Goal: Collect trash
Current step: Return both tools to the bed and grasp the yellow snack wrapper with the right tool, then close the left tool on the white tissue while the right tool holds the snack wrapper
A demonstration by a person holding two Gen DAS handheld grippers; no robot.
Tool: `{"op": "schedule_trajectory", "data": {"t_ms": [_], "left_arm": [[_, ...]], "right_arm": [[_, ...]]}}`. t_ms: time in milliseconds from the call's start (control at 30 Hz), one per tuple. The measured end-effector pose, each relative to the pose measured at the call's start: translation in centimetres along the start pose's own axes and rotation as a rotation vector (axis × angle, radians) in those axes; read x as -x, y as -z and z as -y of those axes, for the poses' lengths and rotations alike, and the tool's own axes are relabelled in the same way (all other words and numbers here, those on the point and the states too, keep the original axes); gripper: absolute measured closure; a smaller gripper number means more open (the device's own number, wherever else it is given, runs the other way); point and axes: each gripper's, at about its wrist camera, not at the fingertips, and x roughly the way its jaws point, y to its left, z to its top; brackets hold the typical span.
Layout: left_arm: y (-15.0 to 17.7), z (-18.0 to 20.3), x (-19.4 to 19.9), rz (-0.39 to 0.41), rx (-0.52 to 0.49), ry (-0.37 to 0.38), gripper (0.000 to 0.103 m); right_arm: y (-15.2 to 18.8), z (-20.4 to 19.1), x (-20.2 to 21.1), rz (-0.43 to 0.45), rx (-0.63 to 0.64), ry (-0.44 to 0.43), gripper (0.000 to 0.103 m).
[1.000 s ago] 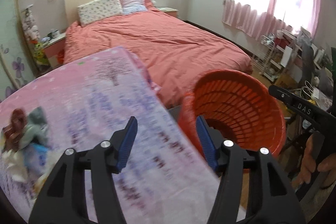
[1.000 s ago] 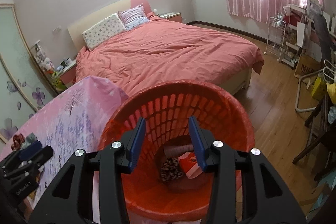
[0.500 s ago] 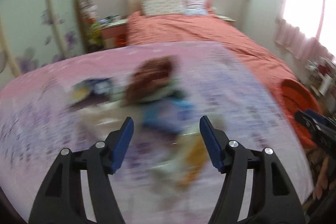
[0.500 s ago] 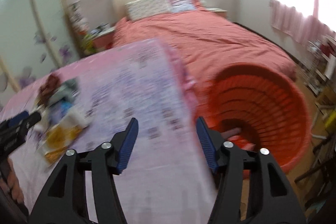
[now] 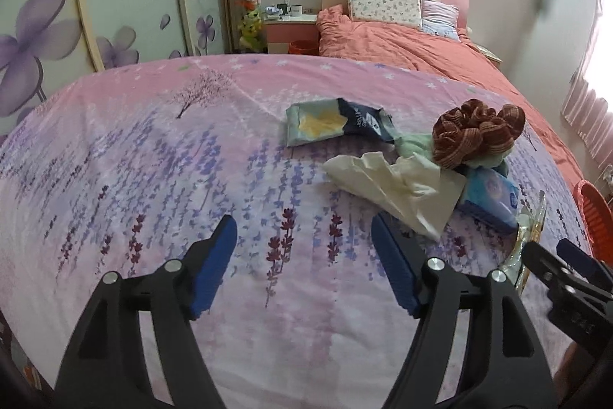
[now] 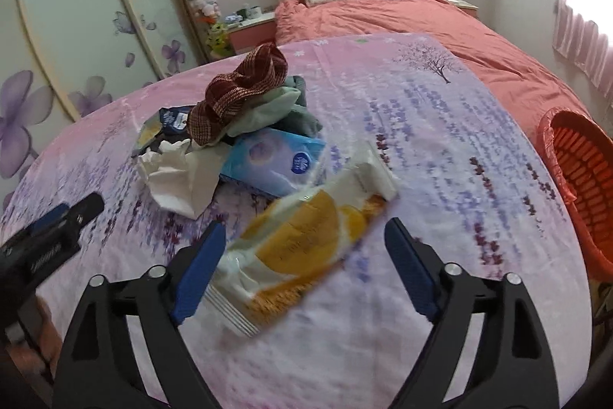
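Observation:
A pile of trash lies on the pink lavender-print table (image 5: 153,160): a crumpled white tissue (image 5: 394,183), a blue tissue pack (image 5: 490,196), a dark blue and teal snack bag (image 5: 337,121), a brown checked cloth (image 5: 477,133) on green cloth. My left gripper (image 5: 302,255) is open and empty, short of the tissue. My right gripper (image 6: 302,255) is open around a yellow and white snack wrapper (image 6: 306,244) lying on the table. The tissue (image 6: 180,179), blue pack (image 6: 272,160) and brown cloth (image 6: 241,91) lie beyond it. The orange basket (image 6: 578,186) stands at the table's right edge.
A bed with a salmon cover (image 6: 421,22) stands behind the table. A nightstand (image 5: 291,29) with cups and a wardrobe with purple flowers (image 5: 76,25) are at the back left. The right gripper shows at the right edge of the left wrist view (image 5: 563,267).
Both grippers have swung left, away from the orange basket, to the trash pile on the table. The right gripper's jaws now stand wider, around the yellow wrapper.

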Motion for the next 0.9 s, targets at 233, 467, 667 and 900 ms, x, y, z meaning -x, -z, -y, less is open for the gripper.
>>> {"op": "schedule_trajectory", "data": {"t_ms": [233,467,667,900], "left_arm": [[0.2,1.7,-1.3,-0.019,0.018,0.074,0.023],[0.0,5.5,-3.2,-0.039,-0.029,0.104,0.021],[-0.5,7.0,-5.6,-0.068,-0.042,0.051,0.040],[0.0,4.2,-6.0,-0.102,-0.050,0.093,0.073]], "right_arm": [[0.5,-0.5,-2.1,-0.060,0.061,0.129,0.024],[1.0,3.8,-1.3,-0.069,0.022,0.122,0.045],[1.1,5.6,-1.0,-0.062,0.003,0.126,0.045],[1.2,5.6,-1.0,-0.049,0.047,0.123,0.046]]}}
